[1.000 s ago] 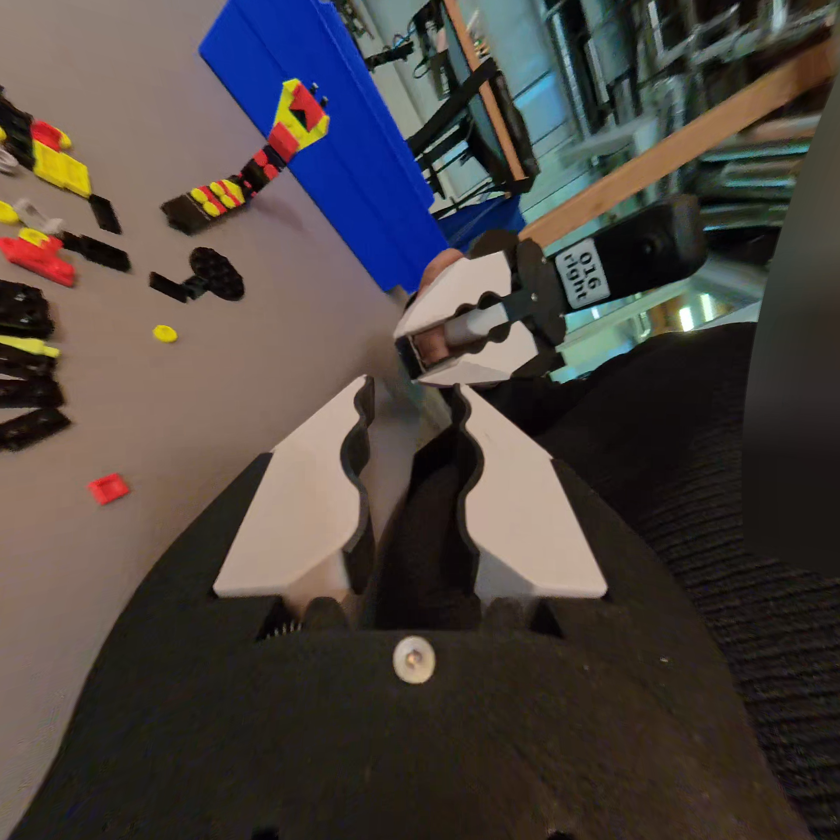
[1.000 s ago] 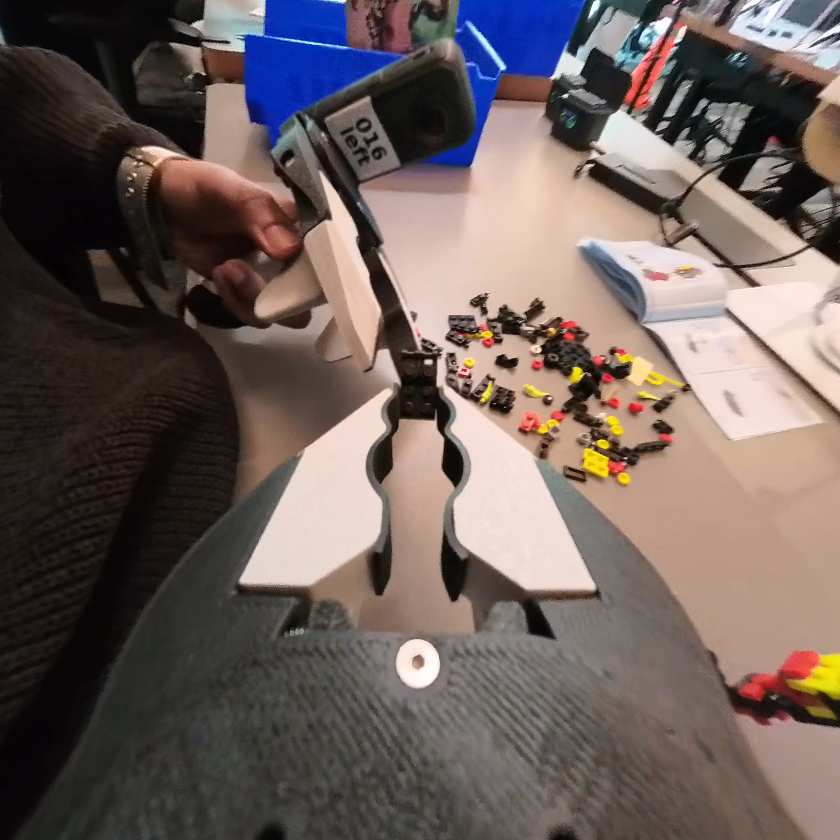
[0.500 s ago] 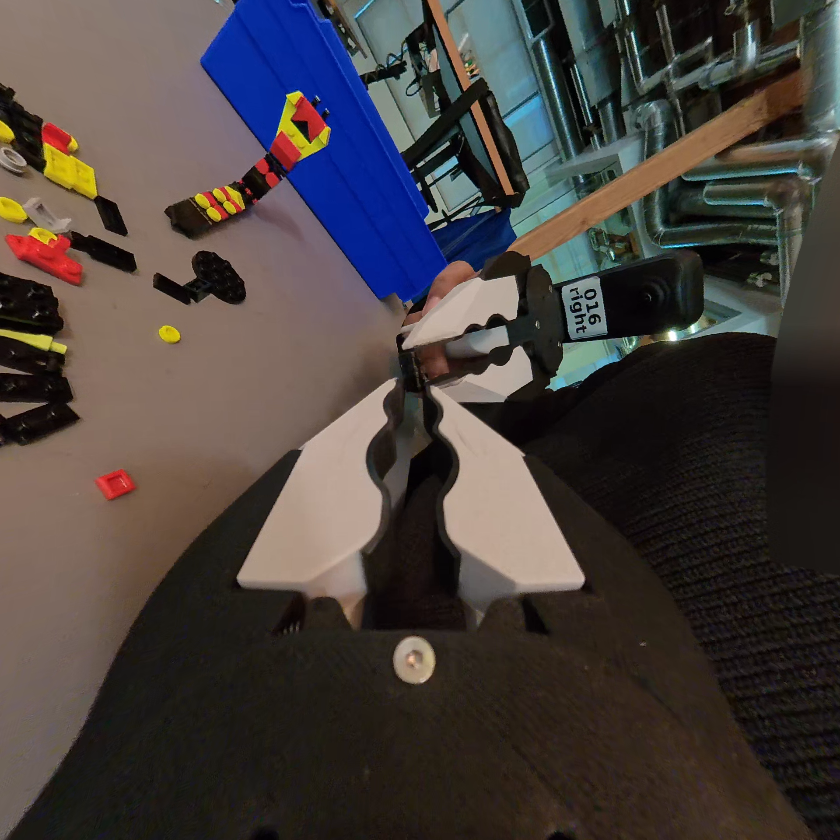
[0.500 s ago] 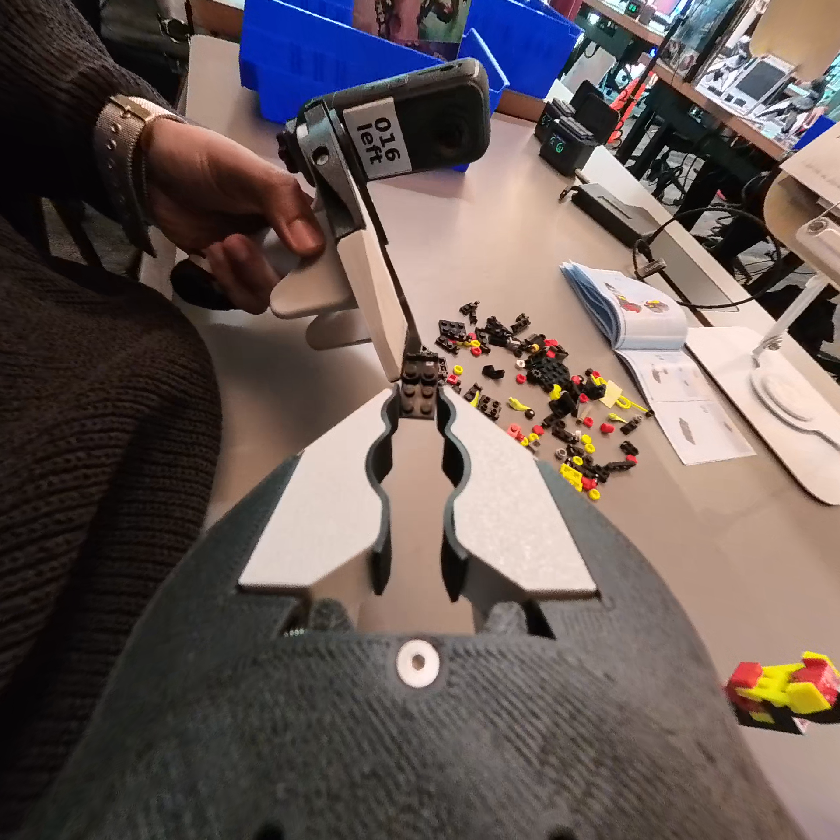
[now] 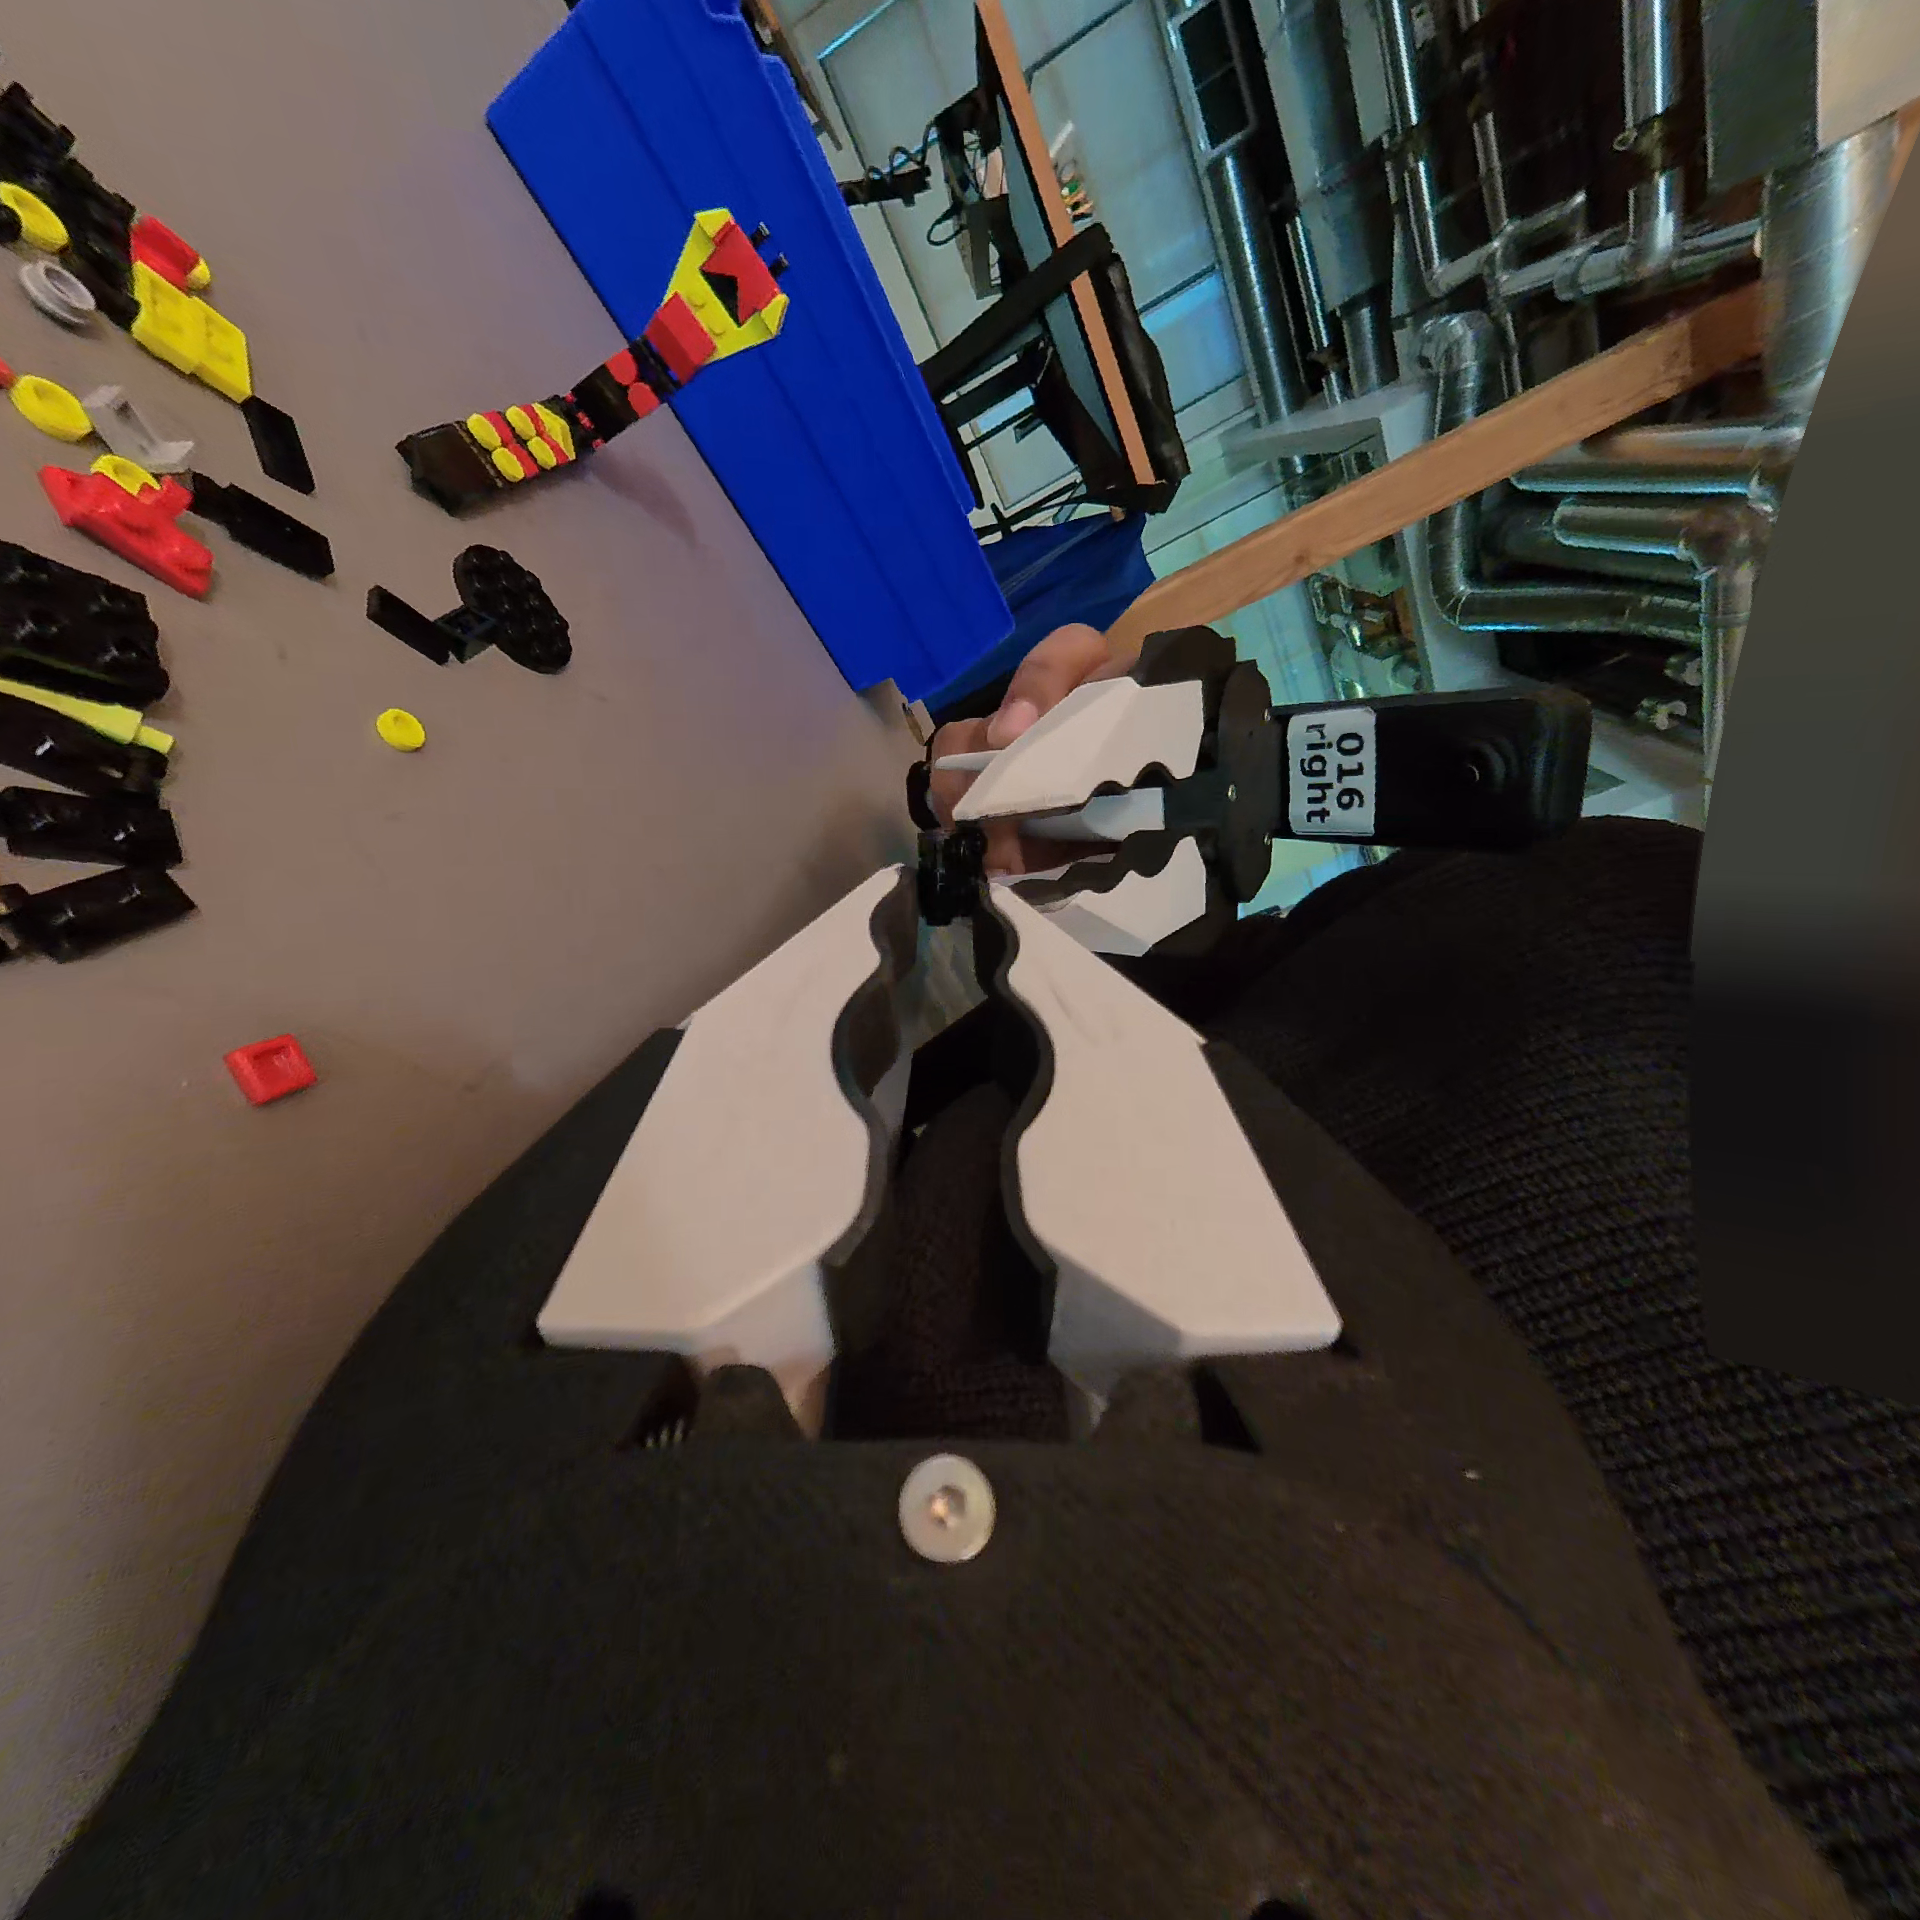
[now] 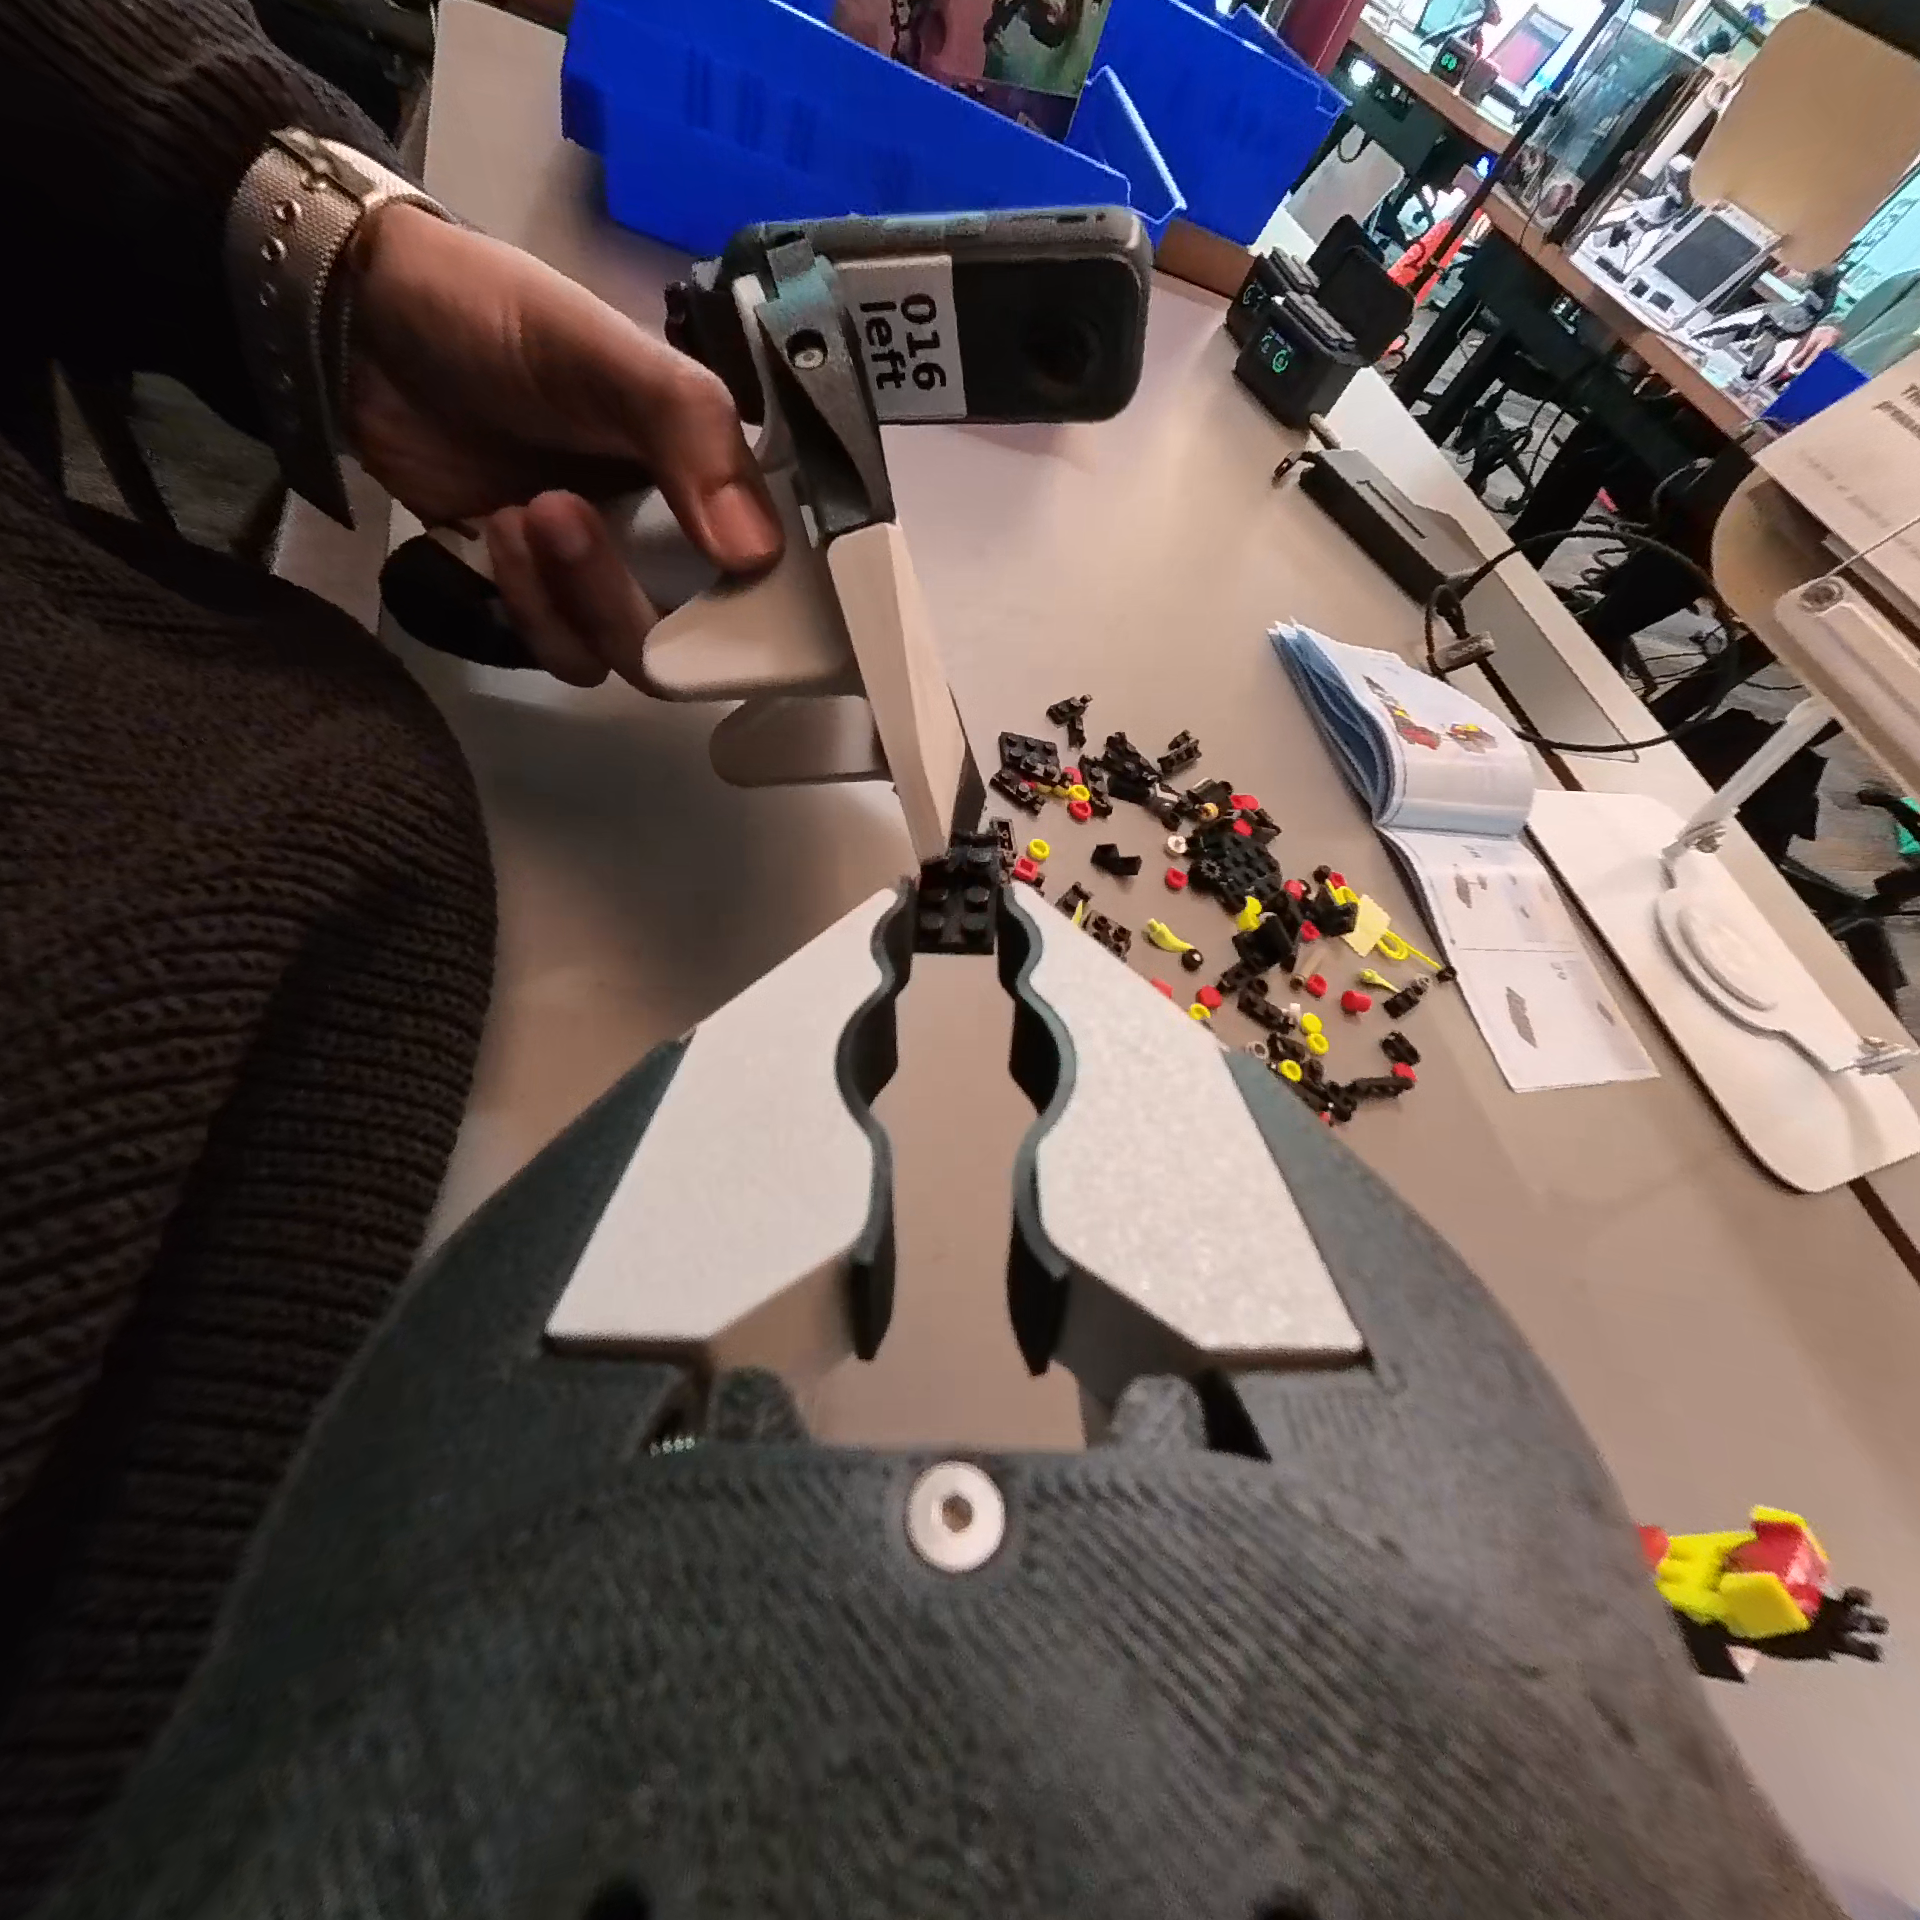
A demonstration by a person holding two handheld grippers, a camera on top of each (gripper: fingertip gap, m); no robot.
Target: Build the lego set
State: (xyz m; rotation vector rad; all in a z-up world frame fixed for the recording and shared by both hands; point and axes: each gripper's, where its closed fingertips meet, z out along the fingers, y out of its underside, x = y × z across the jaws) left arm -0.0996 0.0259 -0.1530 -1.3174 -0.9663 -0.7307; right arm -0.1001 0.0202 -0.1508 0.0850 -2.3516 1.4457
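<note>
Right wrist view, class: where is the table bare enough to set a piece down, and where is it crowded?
Bare: the strip of table between the blue bins and the loose brick pile, and the stretch between that pile and the red-and-yellow assembly. Crowded: the pile itself, bordered by the instruction booklet.

White fingers (image 6: 748,1132) with black wavy inner edges are carried by a black, textured gripper body (image 6: 935,1683). A black studded plate (image 6: 954,912) is seen above a grey table (image 6: 1091,540). Loose pieces (image 6: 1236,914) are coloured black, red and yellow, and the bins (image 6: 831,135) bright blue.
</note>
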